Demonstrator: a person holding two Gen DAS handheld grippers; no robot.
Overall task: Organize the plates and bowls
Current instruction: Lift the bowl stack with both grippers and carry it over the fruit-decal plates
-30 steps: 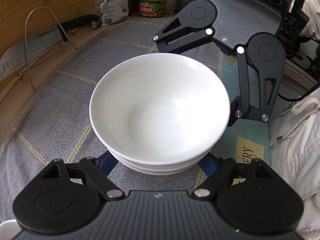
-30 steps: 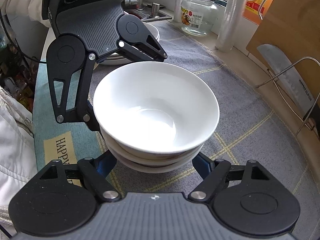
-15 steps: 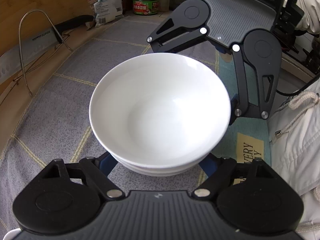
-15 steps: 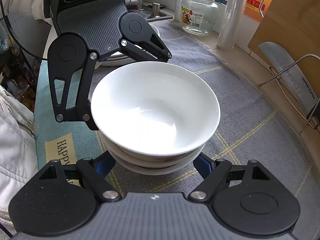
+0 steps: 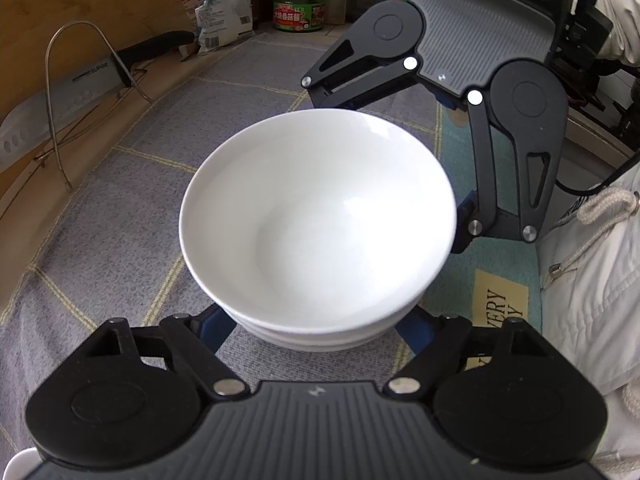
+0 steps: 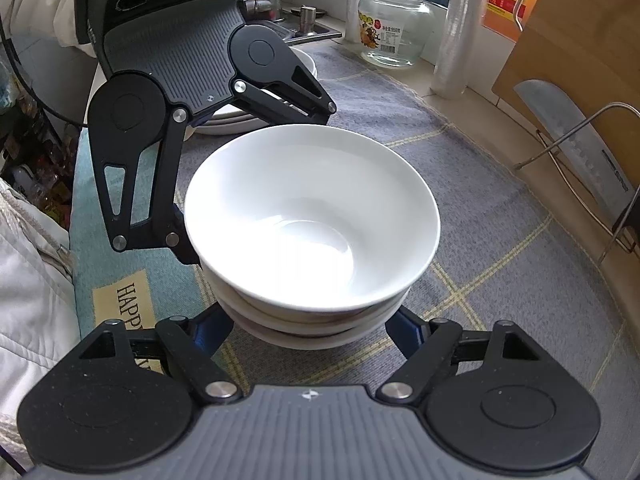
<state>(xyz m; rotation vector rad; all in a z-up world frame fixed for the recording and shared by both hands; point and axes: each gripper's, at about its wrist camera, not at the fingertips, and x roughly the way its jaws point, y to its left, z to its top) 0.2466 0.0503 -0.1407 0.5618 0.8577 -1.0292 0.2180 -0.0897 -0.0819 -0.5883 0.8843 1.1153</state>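
Together, my left gripper [image 5: 316,320] and right gripper [image 6: 312,316], black two-finger tools, clasp a stack of glossy white ceramic bowls [image 5: 316,220] from opposite sides at centre frame, over a grey checked cloth [image 5: 120,220]. Seemingly mid-carry; next, set it beside the white plates [image 6: 228,122], upper left.

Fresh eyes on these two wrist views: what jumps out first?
A stack of white bowls fills the centre of both views, sitting on the grey checked mat. The left gripper and right gripper flank the stack's base from opposite sides. A cleaver rests in a wire rack at the mat's edge.
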